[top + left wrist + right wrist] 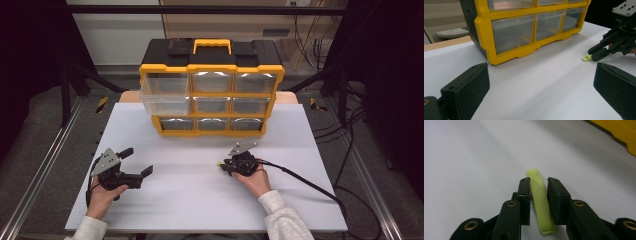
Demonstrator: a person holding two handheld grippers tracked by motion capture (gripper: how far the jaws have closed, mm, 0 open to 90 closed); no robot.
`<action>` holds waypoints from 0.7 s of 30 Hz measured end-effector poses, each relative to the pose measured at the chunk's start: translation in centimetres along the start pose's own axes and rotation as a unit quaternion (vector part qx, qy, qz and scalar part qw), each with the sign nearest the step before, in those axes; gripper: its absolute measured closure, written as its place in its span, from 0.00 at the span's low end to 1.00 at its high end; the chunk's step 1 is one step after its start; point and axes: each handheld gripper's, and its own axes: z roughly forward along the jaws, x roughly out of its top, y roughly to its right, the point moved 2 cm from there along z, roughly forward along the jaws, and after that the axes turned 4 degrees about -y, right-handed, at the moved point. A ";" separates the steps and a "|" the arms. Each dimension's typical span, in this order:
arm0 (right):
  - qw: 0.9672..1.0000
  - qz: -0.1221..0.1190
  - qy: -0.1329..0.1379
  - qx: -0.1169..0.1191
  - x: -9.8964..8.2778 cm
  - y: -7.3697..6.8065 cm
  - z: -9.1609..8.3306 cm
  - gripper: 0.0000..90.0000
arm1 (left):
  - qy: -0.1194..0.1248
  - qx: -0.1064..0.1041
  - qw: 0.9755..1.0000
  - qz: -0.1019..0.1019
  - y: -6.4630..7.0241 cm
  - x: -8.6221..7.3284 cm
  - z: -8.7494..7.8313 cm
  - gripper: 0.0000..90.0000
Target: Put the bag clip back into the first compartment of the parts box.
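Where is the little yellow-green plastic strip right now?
The small yellow-green plastic strip lies on the white table between the jaws of the right gripper, right of centre in the high view, in front of the yellow and black drawer cabinet.

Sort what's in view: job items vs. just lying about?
In the job:
- green strip, between the right claw pads, lying on the table
- drawer cabinet, top-left drawer pulled out

Lying about:
- left claw, open, holding nothing
- cables on the floor to the right
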 end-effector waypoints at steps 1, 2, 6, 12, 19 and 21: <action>1.000 0.000 0.000 0.000 0.0 0.0 0.0 0.82 | 0.000 0.000 1.000 0.000 0.0 0.0 0.0 0.00; 1.000 -0.001 0.000 0.000 0.0 0.0 0.0 0.83 | 0.000 0.000 1.000 0.000 0.0 0.0 0.0 0.00; 1.000 -0.003 -0.001 0.000 0.0 0.0 0.0 0.86 | 0.000 0.000 1.000 0.000 0.0 0.0 0.0 0.00; 1.000 -0.003 -0.002 0.002 0.0 0.1 -0.1 0.86 | 0.000 -0.001 1.000 0.000 0.0 0.0 0.0 0.00; 1.000 -0.004 0.005 0.006 0.2 0.0 -0.4 0.86 | 0.000 -0.001 1.000 0.001 0.0 0.0 0.0 0.00; 1.000 -0.005 0.009 0.007 0.3 0.0 -0.6 0.86 | 0.001 -0.001 1.000 0.001 0.0 0.0 0.0 0.00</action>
